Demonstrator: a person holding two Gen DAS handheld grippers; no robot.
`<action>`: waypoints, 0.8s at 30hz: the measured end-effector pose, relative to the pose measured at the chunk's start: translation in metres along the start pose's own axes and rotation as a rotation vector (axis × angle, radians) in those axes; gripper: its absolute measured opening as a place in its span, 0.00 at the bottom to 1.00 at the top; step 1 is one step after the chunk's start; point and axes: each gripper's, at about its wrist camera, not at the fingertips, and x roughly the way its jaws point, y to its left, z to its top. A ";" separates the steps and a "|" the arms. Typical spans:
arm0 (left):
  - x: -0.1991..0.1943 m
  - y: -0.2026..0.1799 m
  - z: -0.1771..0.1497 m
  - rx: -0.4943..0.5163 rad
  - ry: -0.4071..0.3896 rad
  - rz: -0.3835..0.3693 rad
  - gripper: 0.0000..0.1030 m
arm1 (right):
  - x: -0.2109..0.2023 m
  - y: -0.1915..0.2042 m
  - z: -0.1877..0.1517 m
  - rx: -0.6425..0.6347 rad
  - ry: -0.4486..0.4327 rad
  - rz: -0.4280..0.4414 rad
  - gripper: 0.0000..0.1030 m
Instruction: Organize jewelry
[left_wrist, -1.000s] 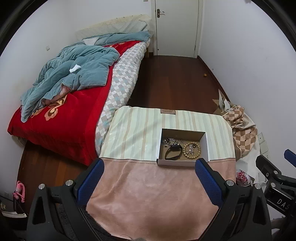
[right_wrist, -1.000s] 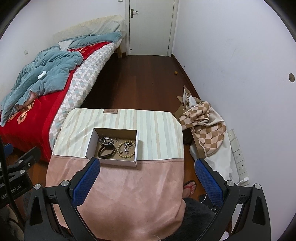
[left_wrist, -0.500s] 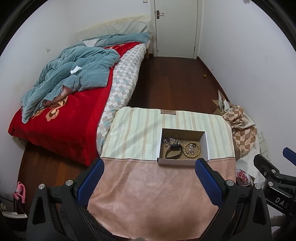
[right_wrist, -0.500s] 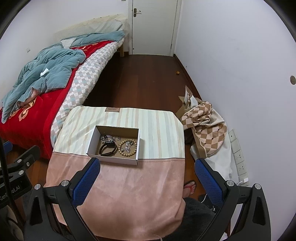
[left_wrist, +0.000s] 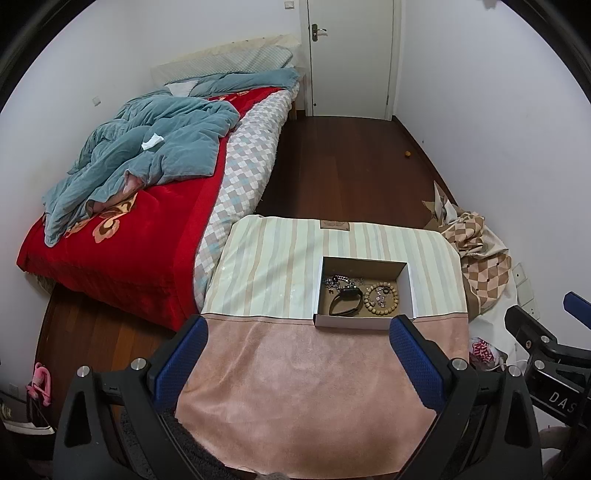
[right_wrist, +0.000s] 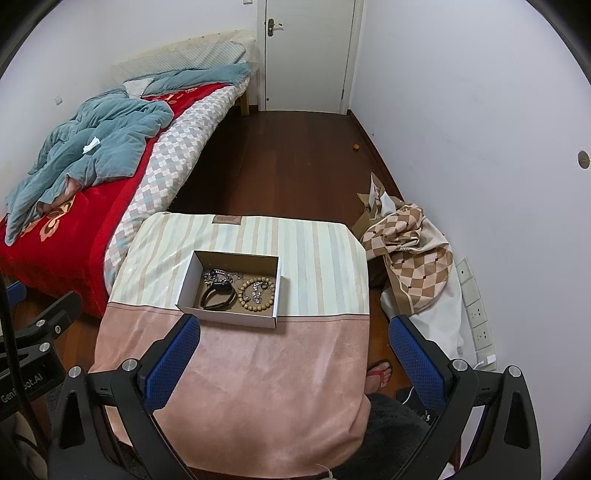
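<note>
A shallow cardboard box stands on the cloth-covered table. It holds a black band, a wooden bead bracelet and a silver chain. My left gripper is open and empty, high above the near pink part of the cloth, with the box ahead to the right. My right gripper is open and empty, with the box ahead to the left.
The table cloth is striped at the far half and pink at the near half. A bed with red and blue blankets stands to the left. A checked fabric bundle lies on the floor to the right, by the wall.
Both grippers have drifted slightly; the box sits a little closer and lower in both views. Both stay open and empty.
</note>
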 end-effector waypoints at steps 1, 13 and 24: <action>-0.001 0.000 0.000 0.000 0.001 0.000 0.97 | 0.000 0.000 0.000 0.000 -0.001 0.001 1.00; -0.010 -0.001 -0.004 0.006 -0.014 -0.006 0.99 | -0.006 -0.001 -0.001 -0.002 -0.010 0.004 1.00; -0.013 0.000 -0.004 0.008 -0.021 -0.006 0.99 | -0.011 -0.001 0.000 -0.001 -0.020 0.011 1.00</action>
